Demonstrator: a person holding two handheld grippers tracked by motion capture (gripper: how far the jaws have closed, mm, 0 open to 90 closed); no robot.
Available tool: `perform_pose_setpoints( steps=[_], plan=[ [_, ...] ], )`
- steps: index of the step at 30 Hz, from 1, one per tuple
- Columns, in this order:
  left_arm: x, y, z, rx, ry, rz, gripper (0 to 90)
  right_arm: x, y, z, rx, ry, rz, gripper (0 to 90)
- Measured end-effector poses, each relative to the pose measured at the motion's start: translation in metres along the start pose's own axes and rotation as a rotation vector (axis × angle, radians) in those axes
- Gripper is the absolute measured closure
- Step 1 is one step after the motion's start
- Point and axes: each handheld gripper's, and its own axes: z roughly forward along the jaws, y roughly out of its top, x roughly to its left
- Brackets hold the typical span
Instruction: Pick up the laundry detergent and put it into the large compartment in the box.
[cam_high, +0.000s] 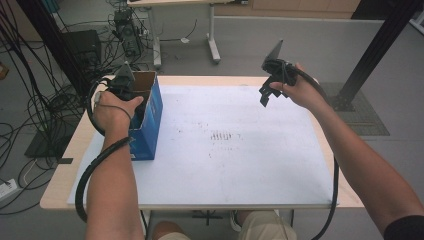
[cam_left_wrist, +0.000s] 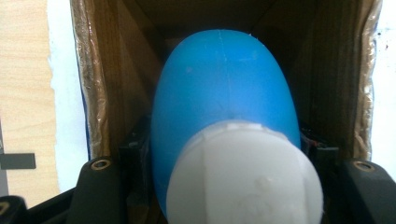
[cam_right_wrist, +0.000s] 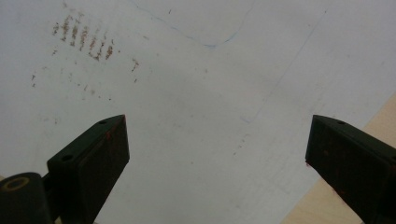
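In the left gripper view a blue bottle with a white cap sits between the black jaws, its round body pointing into an open cardboard box. My left gripper is shut on the bottle. From above, my left gripper reaches down into the blue box at the table's left. My right gripper hangs above the table's far right, and in its own view my right gripper is open with nothing between the jaws.
A white sheet with faint brown marks covers the wooden table. Cables and equipment lie on the floor to the left, and another table's legs stand behind.
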Motion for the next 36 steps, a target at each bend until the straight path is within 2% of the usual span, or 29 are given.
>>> perform_pose_setpoints(
  steps=[36],
  plan=[
    [-0.0025,0.0012,0.0012,-0.001,0.004,-0.001,37.3,-0.0016,-0.0013,0.0002,-0.003,0.003,0.005,6.2]
  ],
)
